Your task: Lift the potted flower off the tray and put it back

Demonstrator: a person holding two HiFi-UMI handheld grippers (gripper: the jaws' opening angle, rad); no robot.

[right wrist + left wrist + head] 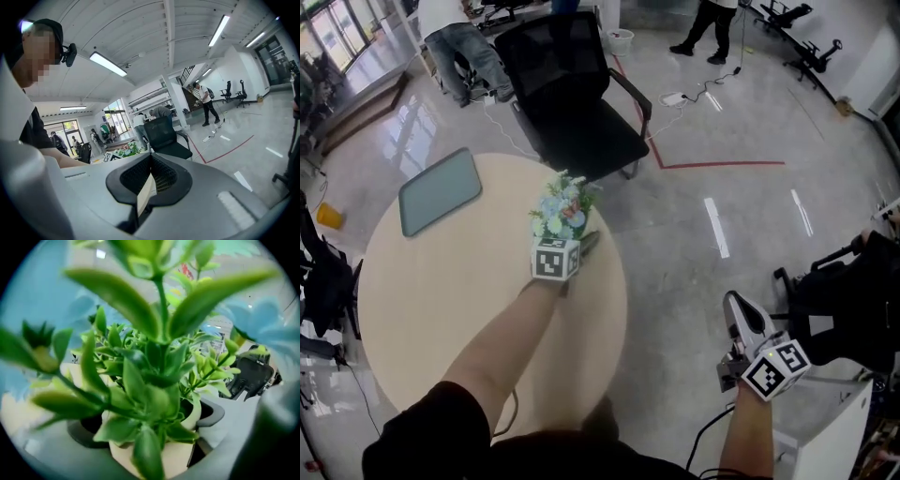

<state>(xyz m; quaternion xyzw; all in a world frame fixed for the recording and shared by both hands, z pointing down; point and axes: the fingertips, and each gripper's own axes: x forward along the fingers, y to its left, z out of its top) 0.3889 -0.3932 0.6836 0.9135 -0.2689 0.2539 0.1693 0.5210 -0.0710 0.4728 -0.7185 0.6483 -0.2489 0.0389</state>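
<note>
The potted flower (562,208), pale blue blooms and green leaves, stands near the far right edge of the round beige table (441,300), well apart from the grey-green tray (441,190) at the table's far left. My left gripper (567,234) reaches it from the near side. In the left gripper view the cream pot (173,458) sits between the two dark pads (213,414), with a thin dark gap on its right side. My right gripper (733,305) hangs off the table at the lower right over the floor, its pads (159,176) closed together on nothing.
A black office chair (572,94) stands just beyond the table's far edge. People (469,47) stand further back. A cable and power strip (675,98) and a red floor line (722,165) lie to the right. Dark equipment (848,291) stands near my right gripper.
</note>
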